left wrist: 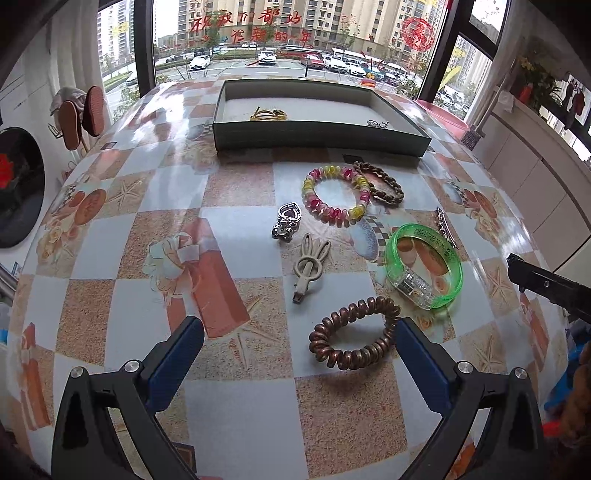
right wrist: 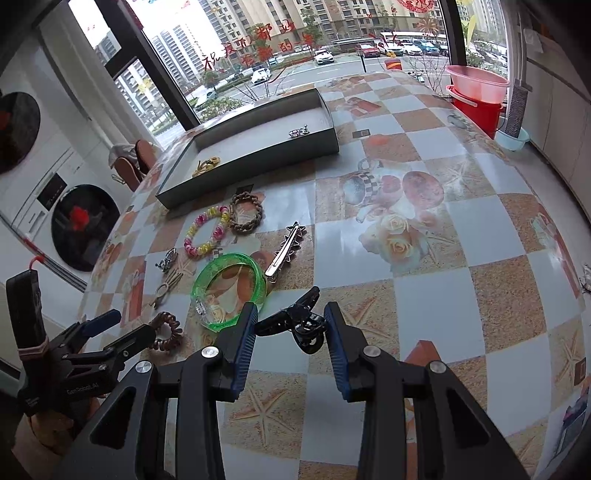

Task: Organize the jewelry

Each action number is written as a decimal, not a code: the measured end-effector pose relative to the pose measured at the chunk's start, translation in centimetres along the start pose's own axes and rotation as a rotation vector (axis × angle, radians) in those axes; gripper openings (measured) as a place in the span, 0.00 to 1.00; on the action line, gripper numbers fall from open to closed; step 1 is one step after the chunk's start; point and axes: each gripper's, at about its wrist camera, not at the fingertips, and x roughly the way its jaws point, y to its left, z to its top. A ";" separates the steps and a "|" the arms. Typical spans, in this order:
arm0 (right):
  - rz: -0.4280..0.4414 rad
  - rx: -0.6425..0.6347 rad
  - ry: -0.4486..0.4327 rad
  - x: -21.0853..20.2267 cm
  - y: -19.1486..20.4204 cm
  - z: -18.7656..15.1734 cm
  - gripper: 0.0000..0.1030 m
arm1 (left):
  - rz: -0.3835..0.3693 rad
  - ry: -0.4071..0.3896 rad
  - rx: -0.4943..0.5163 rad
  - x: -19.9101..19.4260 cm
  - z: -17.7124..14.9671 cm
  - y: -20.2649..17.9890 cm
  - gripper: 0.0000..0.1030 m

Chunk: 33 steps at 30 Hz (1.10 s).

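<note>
Left wrist view: the left gripper (left wrist: 299,334) stands wide apart over the table (left wrist: 110,206), its right pad beside a coiled hair tie (left wrist: 352,334). The tie looks light and springy; pinching across one side of the ring should hold.

Right wrist view: the right gripper (right wrist: 290,334) brackets a black claw clip (right wrist: 295,323), stiff and slick; whether the pads press it is hard to make out. The tray (right wrist: 258,155) lies well beyond.

A table (left wrist: 110,229) covered in glossy checkered oilcloth, printed with starfish, roses and gift boxes, stands against a tall dark-framed window (left wrist: 258,33). Red characters are stuck on the glass; outside lie a car park and apartment blocks under flat grey daylight, which glints off the cloth. Beyond the table's left edge sit stacked white machines (right wrist: 55,192) with round dark doors. Past the far right corner stand red and pink basins (right wrist: 476,92) and white cabinets (left wrist: 532,158).
</note>
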 end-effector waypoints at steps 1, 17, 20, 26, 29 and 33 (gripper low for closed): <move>0.001 -0.001 -0.001 0.0 0.1 0.0 0.39 | 0.010 0.011 0.012 0.4 -0.2 -0.2 1.00; 0.005 -0.004 -0.005 -0.2 0.3 0.2 0.39 | -0.061 -0.016 0.107 0.9 -7.0 -3.1 0.23; 0.007 -0.009 -0.006 -0.4 0.3 0.5 0.39 | -0.088 -0.060 0.095 -1.4 -7.4 -2.4 0.23; 0.040 -0.013 -0.010 -1.0 0.6 3.1 0.39 | -0.132 -0.141 0.088 -5.9 -6.1 -1.9 0.23; 0.045 -0.034 -0.019 -1.4 1.1 5.1 0.39 | -0.141 -0.167 0.085 -7.7 -4.1 -2.1 0.23; 0.053 -0.061 -0.031 -1.8 2.1 8.8 0.39 | -0.145 -0.184 0.062 -9.8 -0.7 0.1 0.23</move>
